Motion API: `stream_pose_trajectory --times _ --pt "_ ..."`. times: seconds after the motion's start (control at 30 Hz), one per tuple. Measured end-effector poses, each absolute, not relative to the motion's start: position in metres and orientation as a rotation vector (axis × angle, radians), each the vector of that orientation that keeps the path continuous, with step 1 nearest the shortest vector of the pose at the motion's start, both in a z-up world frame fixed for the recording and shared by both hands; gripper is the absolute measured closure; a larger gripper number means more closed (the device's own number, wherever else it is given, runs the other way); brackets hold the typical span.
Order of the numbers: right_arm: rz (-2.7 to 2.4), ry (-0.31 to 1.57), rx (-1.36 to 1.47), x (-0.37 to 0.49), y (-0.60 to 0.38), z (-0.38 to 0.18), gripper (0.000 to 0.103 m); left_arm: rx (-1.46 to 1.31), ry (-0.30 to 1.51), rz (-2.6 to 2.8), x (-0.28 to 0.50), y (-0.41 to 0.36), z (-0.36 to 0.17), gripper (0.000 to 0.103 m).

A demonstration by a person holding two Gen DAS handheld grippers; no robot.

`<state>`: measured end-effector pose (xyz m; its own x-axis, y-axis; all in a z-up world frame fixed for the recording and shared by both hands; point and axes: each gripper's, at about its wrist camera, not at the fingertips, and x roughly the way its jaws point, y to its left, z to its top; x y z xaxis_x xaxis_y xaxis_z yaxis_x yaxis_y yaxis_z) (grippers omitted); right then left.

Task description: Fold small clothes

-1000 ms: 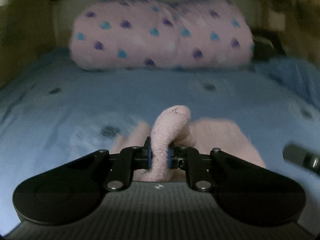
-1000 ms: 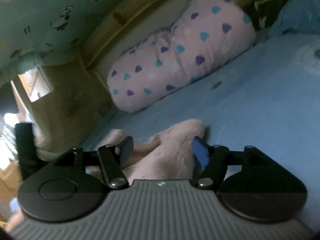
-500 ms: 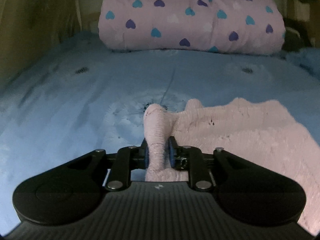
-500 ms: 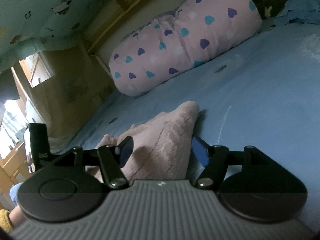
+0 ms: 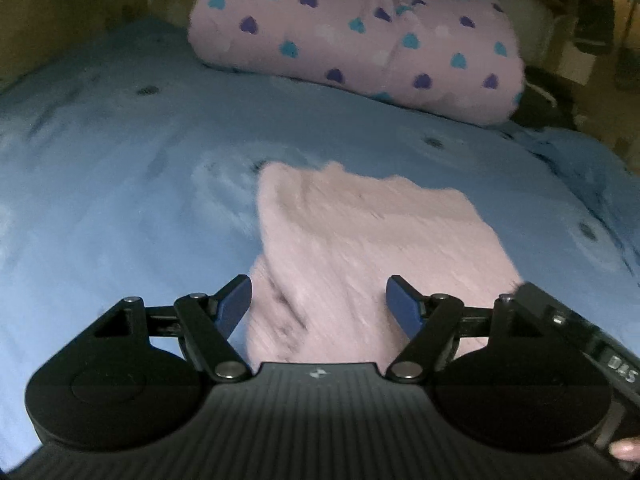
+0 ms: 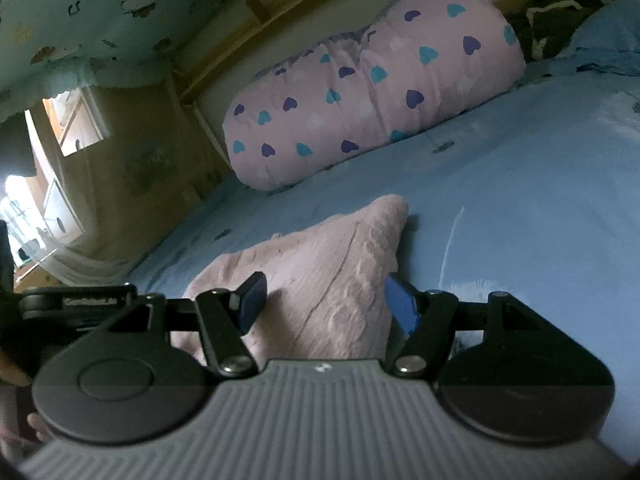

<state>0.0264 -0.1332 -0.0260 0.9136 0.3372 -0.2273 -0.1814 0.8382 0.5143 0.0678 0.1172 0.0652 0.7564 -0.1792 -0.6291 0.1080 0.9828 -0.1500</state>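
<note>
A small pale pink knitted garment (image 5: 360, 236) lies folded flat on the blue bed sheet (image 5: 120, 184). My left gripper (image 5: 319, 306) is open above its near edge and holds nothing. The garment also shows in the right wrist view (image 6: 320, 272), with one corner pointing toward the pillow. My right gripper (image 6: 322, 300) is open just above the garment's near part, its blue pads on either side of the cloth. The right gripper's body (image 5: 580, 336) shows at the lower right of the left wrist view.
A pink pillow with blue and purple hearts (image 5: 360, 40) lies across the head of the bed, also in the right wrist view (image 6: 372, 92). A crumpled blue blanket (image 6: 608, 36) sits at the far right. A wooden wall and opening (image 6: 60, 128) are to the left.
My left gripper has opened and let go of the pink garment's fold, which now lies flat. My right gripper stayed open over the garment.
</note>
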Motion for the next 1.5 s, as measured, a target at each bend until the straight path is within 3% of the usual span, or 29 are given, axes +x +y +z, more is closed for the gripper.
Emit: stream_pose_trajectory --times 0.03,0.07,0.1,0.13,0.17,0.23,0.43,0.53,0.57,0.6,0.67,0.9,1.0,1.3,1.5 --pt "0.278 0.324 0.511 0.024 -0.132 -0.026 0.034 -0.099 0.701 -0.166 0.064 0.115 0.063 0.030" --pt "0.279 0.331 0.513 0.021 -0.130 -0.026 0.035 -0.079 0.710 -0.167 0.062 0.112 0.061 0.055" --pt "0.281 0.336 0.513 0.019 -0.129 -0.026 0.035 -0.050 0.718 -0.163 0.059 0.109 0.058 0.069" --pt "0.283 0.342 0.510 0.017 -0.127 -0.025 0.035 -0.030 0.713 -0.161 0.057 0.108 0.057 0.073" --pt "0.285 0.348 0.505 0.014 -0.125 -0.025 0.035 -0.016 0.704 -0.158 0.053 0.108 0.058 0.083" --pt "0.285 0.362 0.504 0.010 -0.122 -0.022 0.035 -0.010 0.698 -0.149 0.050 0.113 0.063 0.084" --pt "0.290 0.404 0.484 0.010 -0.114 -0.019 0.035 -0.037 0.737 -0.154 0.054 0.133 0.053 0.083" --pt "0.260 0.483 0.442 0.018 -0.111 -0.025 0.031 -0.073 0.725 -0.125 0.056 0.136 0.052 0.056" --pt "0.261 0.502 0.437 0.018 -0.112 -0.027 0.030 -0.079 0.723 -0.103 0.057 0.137 0.051 0.041" --pt "0.267 0.517 0.446 0.019 -0.113 -0.029 0.030 -0.086 0.723 -0.087 0.058 0.138 0.050 0.034" --pt "0.277 0.529 0.465 0.017 -0.117 -0.028 0.030 -0.128 0.731 -0.085 0.060 0.142 0.047 0.030" --pt "0.240 0.472 0.542 0.022 -0.131 -0.016 0.026 -0.335 0.811 -0.136 0.071 0.159 0.037 0.027" --pt "0.224 0.488 0.576 0.037 -0.137 -0.019 0.025 -0.357 0.816 -0.147 0.073 0.162 0.031 0.018" --pt "0.315 0.617 0.695 0.071 -0.130 -0.051 0.025 -0.498 0.846 -0.231 0.081 0.171 0.016 0.018" --pt "0.340 0.639 0.731 0.070 -0.136 -0.043 0.045 -0.555 0.862 -0.314 0.082 0.161 0.009 0.034"
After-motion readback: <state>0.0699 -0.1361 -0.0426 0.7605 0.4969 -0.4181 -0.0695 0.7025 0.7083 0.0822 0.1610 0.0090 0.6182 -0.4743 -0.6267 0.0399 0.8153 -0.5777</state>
